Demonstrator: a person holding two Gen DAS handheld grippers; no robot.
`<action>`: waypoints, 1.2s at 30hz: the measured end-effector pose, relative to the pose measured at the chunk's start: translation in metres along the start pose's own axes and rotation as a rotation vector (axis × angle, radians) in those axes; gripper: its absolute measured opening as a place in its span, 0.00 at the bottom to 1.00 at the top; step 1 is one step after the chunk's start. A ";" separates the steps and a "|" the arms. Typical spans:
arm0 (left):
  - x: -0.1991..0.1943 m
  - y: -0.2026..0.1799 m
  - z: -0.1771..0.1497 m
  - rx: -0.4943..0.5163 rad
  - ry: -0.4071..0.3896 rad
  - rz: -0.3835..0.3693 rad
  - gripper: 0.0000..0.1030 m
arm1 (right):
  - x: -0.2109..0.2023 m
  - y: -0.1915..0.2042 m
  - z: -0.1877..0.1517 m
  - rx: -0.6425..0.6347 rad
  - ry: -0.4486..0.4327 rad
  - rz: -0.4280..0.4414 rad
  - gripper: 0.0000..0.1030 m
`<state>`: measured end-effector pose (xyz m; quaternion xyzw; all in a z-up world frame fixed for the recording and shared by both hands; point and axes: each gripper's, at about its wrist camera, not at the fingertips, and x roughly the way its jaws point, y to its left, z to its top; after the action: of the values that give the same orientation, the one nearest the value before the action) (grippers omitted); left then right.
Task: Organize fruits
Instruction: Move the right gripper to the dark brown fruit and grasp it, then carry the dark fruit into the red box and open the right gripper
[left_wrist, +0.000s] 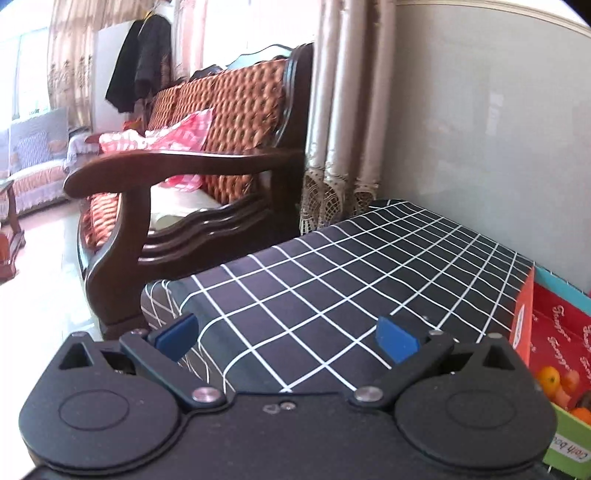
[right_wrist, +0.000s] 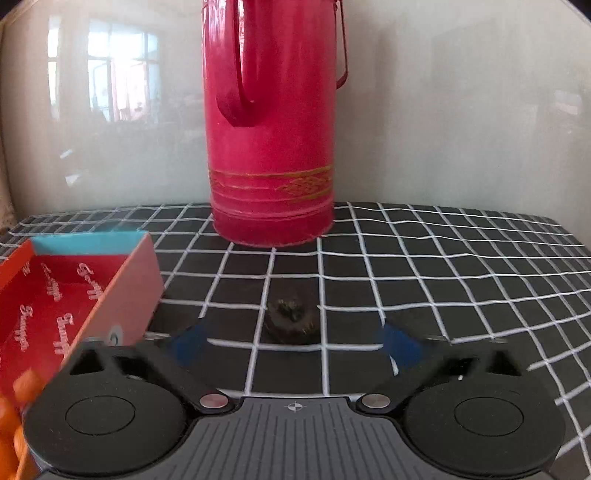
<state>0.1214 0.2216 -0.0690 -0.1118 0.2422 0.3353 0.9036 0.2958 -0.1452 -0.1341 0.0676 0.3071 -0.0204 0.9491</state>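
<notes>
My right gripper (right_wrist: 291, 345) hovers low over the black checked tablecloth (right_wrist: 443, 280), its blue fingers (right_wrist: 400, 349) spread wide with nothing between them. A small dark, blurred fruit (right_wrist: 291, 319) sits on the cloth just ahead of the gap; I cannot tell what kind. Behind it a red thermos (right_wrist: 271, 147) stands upright near the wall. A red cardboard box (right_wrist: 55, 295) lies to the left, orange fruits (right_wrist: 26, 384) inside. My left gripper (left_wrist: 288, 338) is likewise spread and empty above the cloth, the box (left_wrist: 554, 343) at its right, a wooden sofa (left_wrist: 207, 155) beyond.
</notes>
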 end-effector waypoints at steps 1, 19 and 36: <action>0.000 0.002 0.000 -0.006 0.003 0.000 0.94 | 0.006 -0.001 0.001 0.009 0.023 0.008 0.40; 0.001 -0.001 -0.001 0.003 0.020 0.007 0.94 | 0.001 0.012 0.001 -0.063 -0.018 0.006 0.37; -0.003 -0.007 -0.001 0.025 0.015 0.006 0.94 | -0.069 0.076 -0.004 -0.227 -0.142 0.380 0.37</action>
<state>0.1236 0.2145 -0.0684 -0.1021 0.2535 0.3339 0.9021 0.2437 -0.0698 -0.0881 0.0154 0.2217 0.1889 0.9565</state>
